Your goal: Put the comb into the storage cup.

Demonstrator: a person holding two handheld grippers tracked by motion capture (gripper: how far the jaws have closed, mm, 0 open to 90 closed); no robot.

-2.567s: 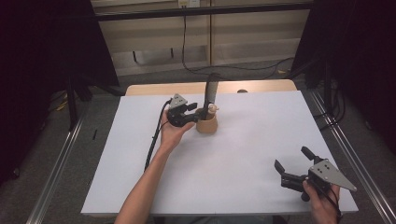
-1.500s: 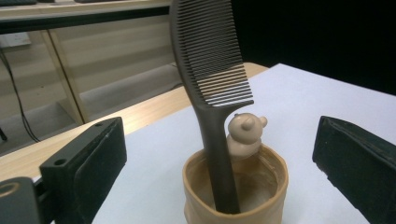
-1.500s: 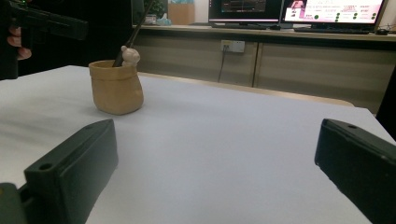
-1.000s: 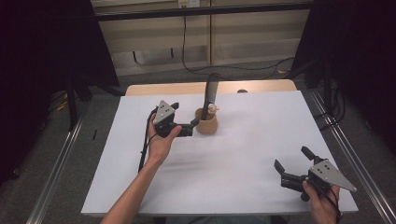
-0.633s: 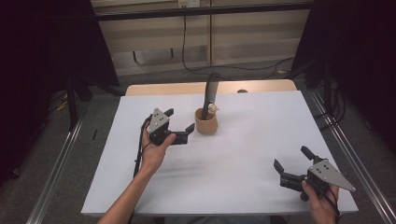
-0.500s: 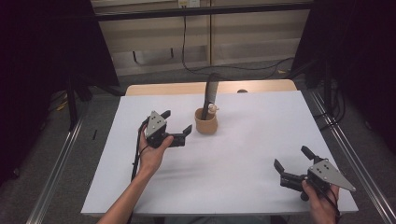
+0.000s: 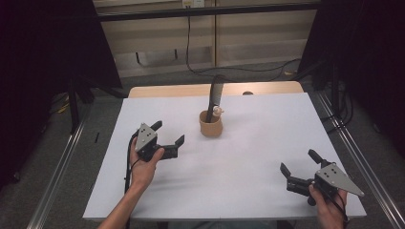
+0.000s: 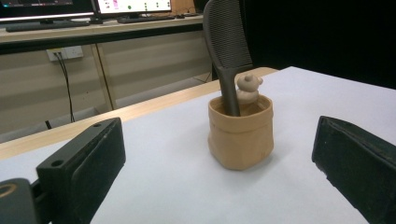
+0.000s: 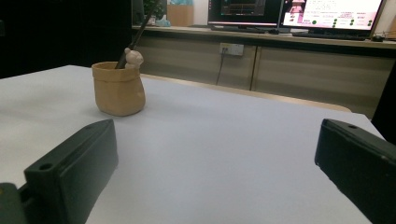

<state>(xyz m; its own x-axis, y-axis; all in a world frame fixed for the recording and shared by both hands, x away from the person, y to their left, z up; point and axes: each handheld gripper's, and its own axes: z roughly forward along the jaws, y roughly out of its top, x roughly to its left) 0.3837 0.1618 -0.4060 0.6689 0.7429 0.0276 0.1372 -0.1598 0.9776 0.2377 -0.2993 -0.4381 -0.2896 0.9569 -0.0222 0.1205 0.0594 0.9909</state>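
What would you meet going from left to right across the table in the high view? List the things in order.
left gripper → tan pot holding a dark comb → right gripper

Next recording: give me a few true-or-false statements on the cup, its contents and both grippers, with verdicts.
1. The tan cup stands upright on the white table. True.
2. The left gripper grips the cup. False: it sits apart from it, jaws open and empty.
3. A dark comb and a small figurine stand in the cup. True.
4. The right gripper holds the comb. False: its jaws are open and empty.
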